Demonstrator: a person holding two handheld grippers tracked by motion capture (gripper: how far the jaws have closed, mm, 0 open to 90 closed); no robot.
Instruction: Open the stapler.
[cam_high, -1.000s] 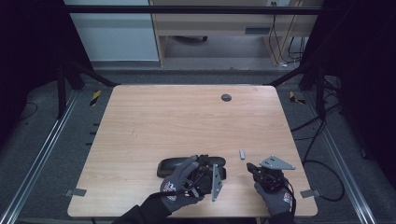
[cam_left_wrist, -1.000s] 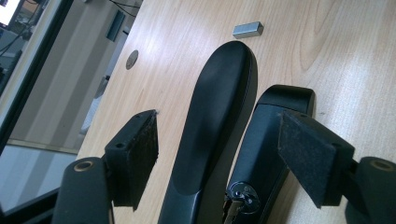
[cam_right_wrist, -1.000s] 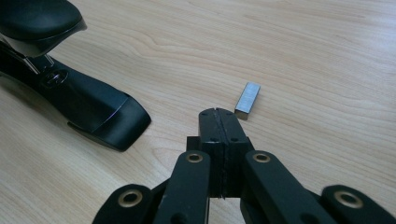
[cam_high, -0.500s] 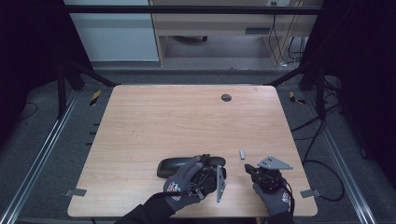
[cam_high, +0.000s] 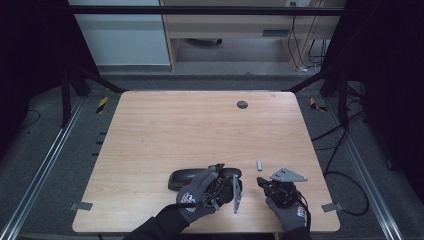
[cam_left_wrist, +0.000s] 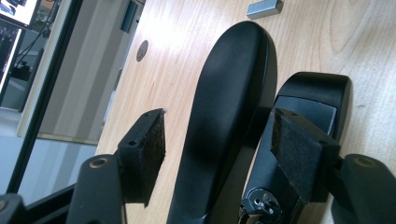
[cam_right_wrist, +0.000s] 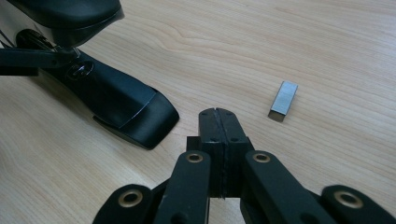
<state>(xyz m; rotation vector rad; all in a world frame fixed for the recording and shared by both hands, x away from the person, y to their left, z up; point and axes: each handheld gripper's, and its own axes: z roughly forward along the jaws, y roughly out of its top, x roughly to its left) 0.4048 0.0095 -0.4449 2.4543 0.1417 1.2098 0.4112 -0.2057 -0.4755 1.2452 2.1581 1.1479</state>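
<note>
So: black stapler (cam_left_wrist: 233, 107) lies flat near the front edge of the wooden surface (cam_high: 200, 130), its top arm swung open away from the base (cam_left_wrist: 308, 107), hinge spring showing at the near end. Looks like hard plastic over metal, stiff, moderately heavy for its size, smooth and a bit glossy, so probably slippery on rounded spots. The hinge means the two halves will flop relative to each other; best hold is likely across the flat sides of one arm, close to the hinge. Left tongs (cam_left_wrist: 219, 149) straddle the top arm, jaws have just been closing, pads not yet pressing on it, gap visible either side. Small strip of staples (cam_right_wrist: 283, 101) lies loose on the surface just right of the stapler: light, brittle, likely to break apart if pinched hard, so grip it along the long sides. Right tongs (cam_right_wrist: 218, 126) sit clenched on nothing, near the strip.
</note>
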